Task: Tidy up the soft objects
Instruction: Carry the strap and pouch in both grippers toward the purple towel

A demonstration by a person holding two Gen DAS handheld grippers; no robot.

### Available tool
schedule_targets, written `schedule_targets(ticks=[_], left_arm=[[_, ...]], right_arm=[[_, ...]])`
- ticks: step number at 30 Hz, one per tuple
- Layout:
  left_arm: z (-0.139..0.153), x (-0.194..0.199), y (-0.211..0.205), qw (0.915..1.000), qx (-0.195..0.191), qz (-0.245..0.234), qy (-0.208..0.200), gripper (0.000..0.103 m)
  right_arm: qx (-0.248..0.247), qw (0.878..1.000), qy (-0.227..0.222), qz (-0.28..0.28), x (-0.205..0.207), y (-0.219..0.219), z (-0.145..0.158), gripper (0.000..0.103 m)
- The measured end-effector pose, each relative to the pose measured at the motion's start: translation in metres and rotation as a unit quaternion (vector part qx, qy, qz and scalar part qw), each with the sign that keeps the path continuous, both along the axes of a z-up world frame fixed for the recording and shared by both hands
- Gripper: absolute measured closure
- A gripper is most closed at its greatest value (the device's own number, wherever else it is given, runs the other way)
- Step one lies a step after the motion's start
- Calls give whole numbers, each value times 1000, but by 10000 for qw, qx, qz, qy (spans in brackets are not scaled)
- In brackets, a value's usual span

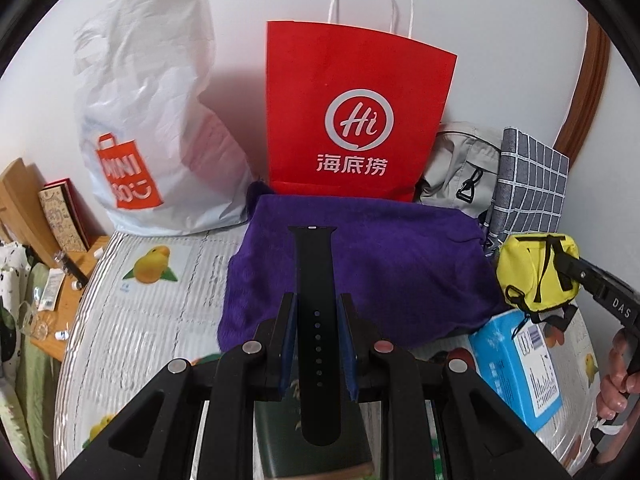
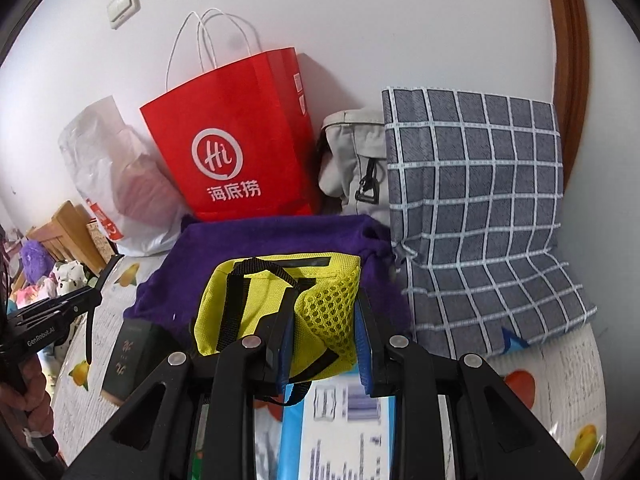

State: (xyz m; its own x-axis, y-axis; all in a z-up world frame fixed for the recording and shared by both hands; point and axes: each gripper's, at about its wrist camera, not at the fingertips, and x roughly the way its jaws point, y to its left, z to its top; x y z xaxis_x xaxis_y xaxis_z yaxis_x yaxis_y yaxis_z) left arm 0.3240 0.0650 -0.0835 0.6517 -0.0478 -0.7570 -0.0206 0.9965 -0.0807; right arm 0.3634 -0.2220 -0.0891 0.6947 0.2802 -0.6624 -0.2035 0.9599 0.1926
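the left gripper [image 1: 318,344] has its blue-padded fingers closed in on a black perforated rubber watch strap [image 1: 316,312], which stands lengthwise between them and reaches forward over a folded purple plush blanket [image 1: 400,256] lying on the silvery quilted bed cover printed with oranges [image 1: 160,304]. the right gripper [image 2: 324,344] is clamped on the mesh side of a small yellow fabric pouch with black straps [image 2: 276,292], holding it above a light blue printed cardboard box [image 2: 344,432] and just in front of the purple blanket; in the left wrist view the same pouch [image 1: 538,268] hangs at the right edge of the blanket, over the blue box [image 1: 516,364]. behind the blanket, against the white wall, a red paper carrier bag with white cord handles and a white "hi" logo [image 1: 356,120] stands upright, with a crumpled white plastic shopping bag bearing an orange logo [image 1: 148,120] to its left and a pale grey canvas bag with a black clip [image 1: 460,176] to its right. a grey cushion with a white grid pattern [image 2: 480,208] leans beside the grey bag, touching the blanket's right end. a dark green box with pale lettering [image 2: 132,352] lies on the cover near the blanket's front left corner
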Motion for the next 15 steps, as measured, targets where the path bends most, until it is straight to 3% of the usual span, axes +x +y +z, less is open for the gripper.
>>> schedule_targets(ticks=[15], left_arm=[[9, 74, 1, 9999, 100, -74, -45, 84]], right_arm=[[160, 9995, 9, 260, 66, 14, 16, 76]])
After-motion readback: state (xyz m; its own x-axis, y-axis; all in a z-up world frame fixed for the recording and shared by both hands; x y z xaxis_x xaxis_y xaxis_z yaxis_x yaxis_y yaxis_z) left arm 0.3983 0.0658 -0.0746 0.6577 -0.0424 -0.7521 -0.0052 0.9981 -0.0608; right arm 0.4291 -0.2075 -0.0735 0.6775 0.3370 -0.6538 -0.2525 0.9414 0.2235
